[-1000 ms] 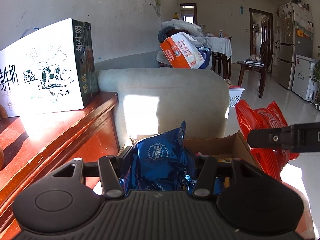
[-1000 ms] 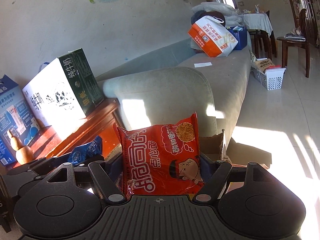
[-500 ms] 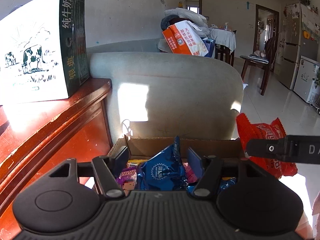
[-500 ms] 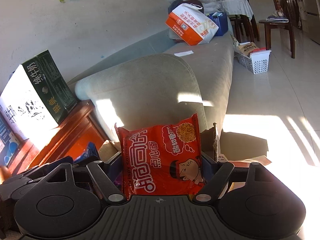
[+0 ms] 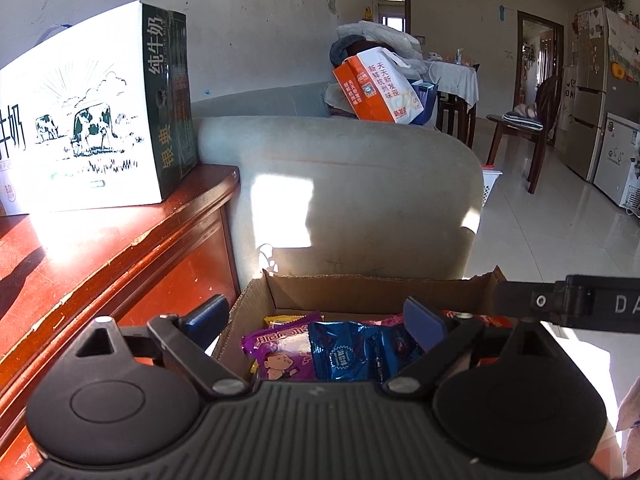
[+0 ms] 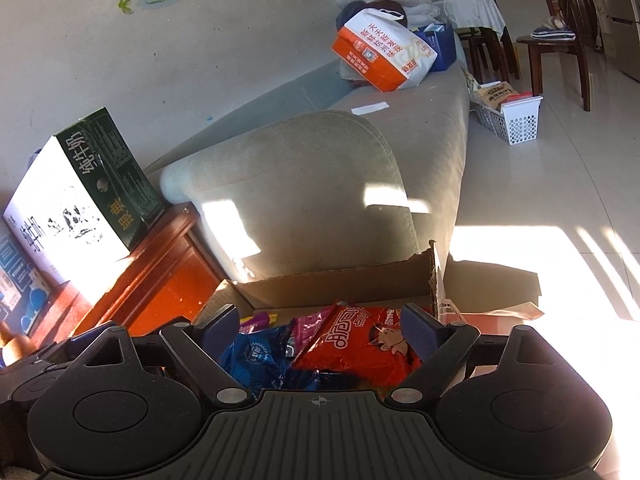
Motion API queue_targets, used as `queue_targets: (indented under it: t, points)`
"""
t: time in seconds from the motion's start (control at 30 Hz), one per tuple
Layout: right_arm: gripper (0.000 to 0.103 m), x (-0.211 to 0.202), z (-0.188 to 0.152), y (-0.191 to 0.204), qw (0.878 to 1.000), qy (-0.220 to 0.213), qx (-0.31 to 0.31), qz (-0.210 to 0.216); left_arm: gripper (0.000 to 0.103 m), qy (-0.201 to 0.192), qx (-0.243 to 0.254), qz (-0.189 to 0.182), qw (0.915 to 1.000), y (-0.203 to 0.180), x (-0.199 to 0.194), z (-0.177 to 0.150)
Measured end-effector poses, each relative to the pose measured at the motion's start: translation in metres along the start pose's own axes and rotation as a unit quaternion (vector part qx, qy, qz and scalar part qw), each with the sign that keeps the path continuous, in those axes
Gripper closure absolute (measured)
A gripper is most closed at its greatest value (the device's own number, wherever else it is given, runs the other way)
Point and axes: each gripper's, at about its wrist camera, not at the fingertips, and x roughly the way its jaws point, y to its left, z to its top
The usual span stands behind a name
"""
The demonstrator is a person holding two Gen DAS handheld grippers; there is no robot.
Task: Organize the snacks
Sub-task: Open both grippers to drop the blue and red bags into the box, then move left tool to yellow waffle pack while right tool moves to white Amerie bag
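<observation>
An open cardboard box [image 5: 372, 294] [image 6: 340, 282] sits on the floor against a grey sofa arm. Inside lie a blue snack bag [image 5: 352, 354] [image 6: 256, 354], a purple snack bag [image 5: 280, 354] and a red snack bag [image 6: 360, 346]. My left gripper [image 5: 316, 320] is open and empty above the box, over the blue bag. My right gripper [image 6: 318, 326] is open and empty above the red bag. Part of the right gripper shows in the left wrist view [image 5: 568, 304] as a black bar at the right.
A red wooden cabinet [image 5: 100, 248] stands left of the box, with a milk carton [image 5: 92, 120] on top. The grey sofa [image 6: 320, 184] carries an orange and white bag [image 6: 380, 54]. A white basket [image 6: 510, 114] and sunlit tiled floor [image 6: 552, 208] lie to the right.
Both grippers lowered toward the box and opened. The blue bag dropped from the left gripper and the red bag from the right; both now lie in the box.
</observation>
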Motion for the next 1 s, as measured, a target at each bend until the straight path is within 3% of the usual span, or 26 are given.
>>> queue_targets:
  t: [0.43,1.0]
  points:
    - [0.010,-0.007,-0.024,0.018,0.998,0.038,-0.055,0.009,0.008,0.043,0.010,-0.001,0.9990,0.025,-0.027,-0.023]
    - [0.010,-0.005,-0.065,0.044,0.985,0.119,-0.111,0.047,0.008,0.109,0.014,0.013,0.9939,0.068,-0.038,-0.070]
